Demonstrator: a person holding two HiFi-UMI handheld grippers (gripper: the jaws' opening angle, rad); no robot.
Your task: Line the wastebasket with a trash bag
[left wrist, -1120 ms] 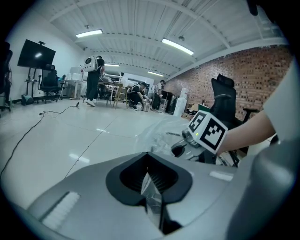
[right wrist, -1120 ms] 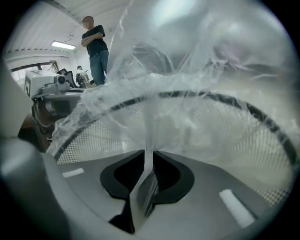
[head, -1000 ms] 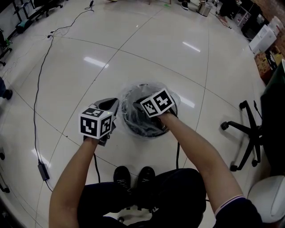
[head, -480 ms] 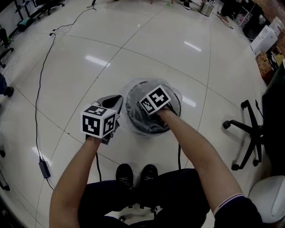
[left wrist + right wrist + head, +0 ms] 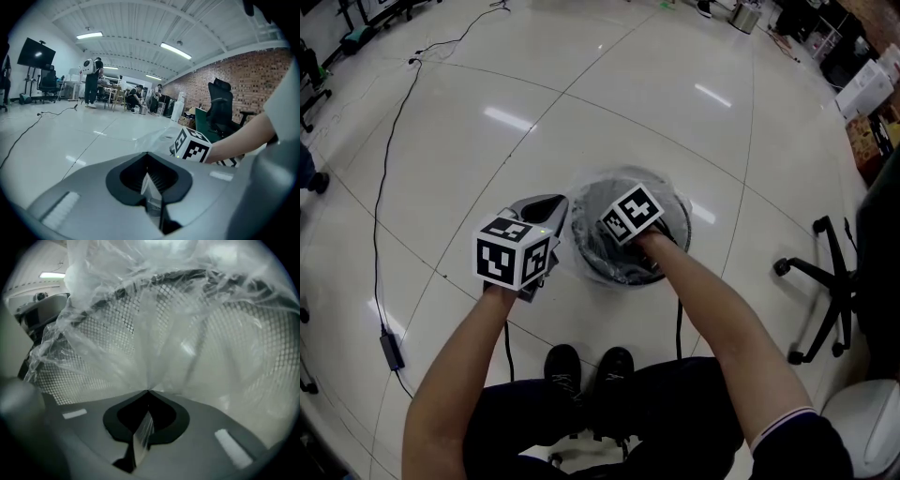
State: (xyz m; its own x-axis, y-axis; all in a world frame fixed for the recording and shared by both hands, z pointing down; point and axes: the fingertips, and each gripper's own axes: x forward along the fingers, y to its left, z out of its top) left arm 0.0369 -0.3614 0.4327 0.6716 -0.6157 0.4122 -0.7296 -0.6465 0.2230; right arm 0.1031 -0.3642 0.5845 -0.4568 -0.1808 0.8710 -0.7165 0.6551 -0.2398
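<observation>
Left gripper (image 5: 148,159): jaws clamped together, a thin fold of the clear trash bag (image 5: 151,197) nipped between ribbed black pads. Right gripper (image 5: 148,397): jaws just closed, pinching gathered crinkly film inside the round wire-mesh wastebasket (image 5: 93,329). Head view: basket upright on glossy white floor tiles (image 5: 581,94), bag draped over its rim, left gripper just outside the rim.

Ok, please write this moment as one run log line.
step: lining wastebasket | left gripper: shut on trash bag edge, beside left rim | right gripper: shut on trash bag, inside wastebasket
</observation>
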